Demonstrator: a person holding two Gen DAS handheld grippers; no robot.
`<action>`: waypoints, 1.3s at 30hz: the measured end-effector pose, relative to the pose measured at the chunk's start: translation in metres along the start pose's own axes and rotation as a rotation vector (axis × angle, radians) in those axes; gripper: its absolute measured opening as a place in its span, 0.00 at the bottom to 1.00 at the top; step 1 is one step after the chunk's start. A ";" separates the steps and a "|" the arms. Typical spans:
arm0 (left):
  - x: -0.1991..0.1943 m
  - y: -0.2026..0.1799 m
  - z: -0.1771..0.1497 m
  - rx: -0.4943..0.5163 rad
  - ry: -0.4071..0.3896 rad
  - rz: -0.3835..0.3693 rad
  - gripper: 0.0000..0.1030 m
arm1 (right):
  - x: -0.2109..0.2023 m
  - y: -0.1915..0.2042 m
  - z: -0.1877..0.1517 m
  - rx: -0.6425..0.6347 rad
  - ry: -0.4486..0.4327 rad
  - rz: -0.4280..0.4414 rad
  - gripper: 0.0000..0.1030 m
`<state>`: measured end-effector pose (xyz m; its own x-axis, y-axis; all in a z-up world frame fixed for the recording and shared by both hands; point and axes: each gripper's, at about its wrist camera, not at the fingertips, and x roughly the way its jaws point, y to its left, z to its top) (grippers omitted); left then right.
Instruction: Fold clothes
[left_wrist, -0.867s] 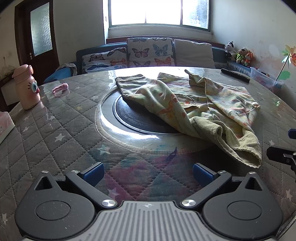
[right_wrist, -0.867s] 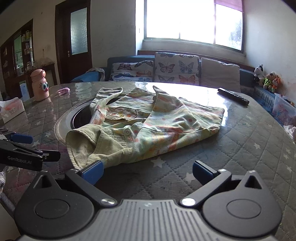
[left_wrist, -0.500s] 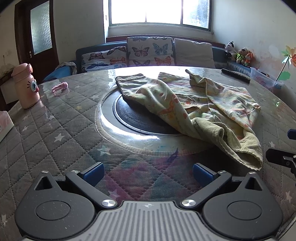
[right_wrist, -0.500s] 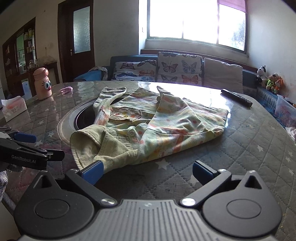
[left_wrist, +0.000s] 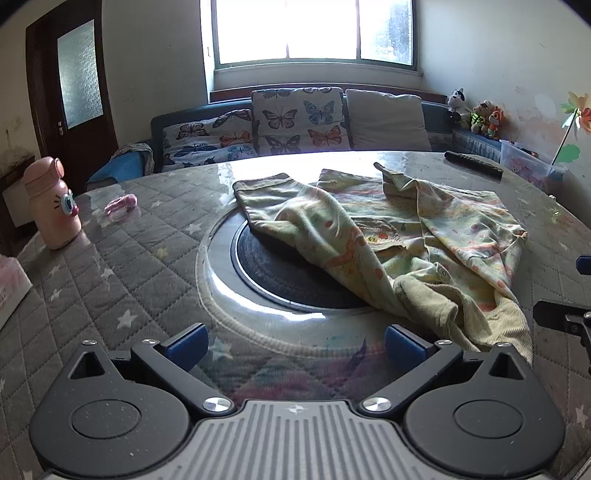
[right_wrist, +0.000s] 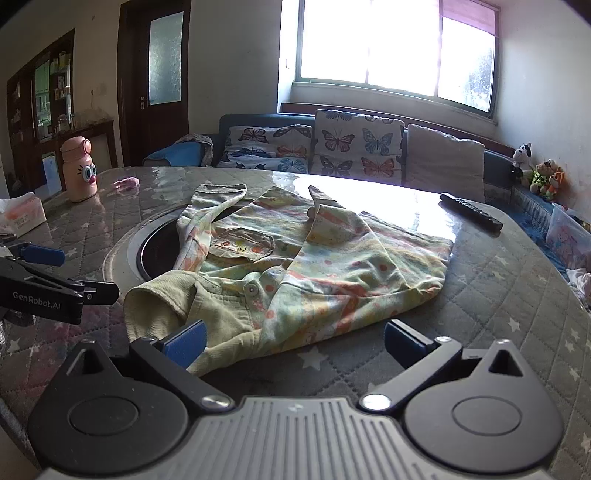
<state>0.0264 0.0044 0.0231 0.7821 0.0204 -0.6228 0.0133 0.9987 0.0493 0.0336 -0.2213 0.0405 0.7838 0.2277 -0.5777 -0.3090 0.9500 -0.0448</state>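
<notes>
A crumpled pale-green child's shirt (left_wrist: 399, 236) with an orange and yellow print lies on the round table, partly over the dark centre disc (left_wrist: 280, 273). My left gripper (left_wrist: 295, 341) is open, low over the quilted cover just short of the disc, the shirt's ribbed cuff to its right. In the right wrist view the same shirt (right_wrist: 295, 266) lies straight ahead. My right gripper (right_wrist: 295, 338) is open, its left pad in front of the shirt's near cuff, nothing pinched. The left gripper's fingers (right_wrist: 55, 291) show at that view's left edge.
A pink cartoon bottle (left_wrist: 51, 206) and a small pink object (left_wrist: 120, 206) stand at the table's left, a tissue box (right_wrist: 22, 218) beyond. A black remote (right_wrist: 471, 212) lies at the far right. A sofa with butterfly cushions (left_wrist: 295, 122) runs behind the table.
Both grippers have moved closer to the shirt, which now looms larger in both views. The right gripper's left pad now overlaps the near cuff. Both stay open.
</notes>
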 end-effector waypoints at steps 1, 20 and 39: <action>0.002 -0.001 0.002 0.005 -0.001 -0.001 1.00 | 0.002 0.000 0.001 -0.002 0.000 -0.002 1.00; 0.053 -0.016 0.061 0.068 0.006 -0.014 0.87 | 0.065 -0.036 0.049 0.007 0.046 -0.055 0.99; 0.133 -0.022 0.115 0.111 0.062 -0.028 0.74 | 0.183 -0.039 0.111 -0.029 0.099 -0.069 0.81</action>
<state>0.2019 -0.0199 0.0287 0.7406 -0.0016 -0.6720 0.1063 0.9877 0.1147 0.2491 -0.1930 0.0270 0.7471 0.1387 -0.6501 -0.2729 0.9558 -0.1097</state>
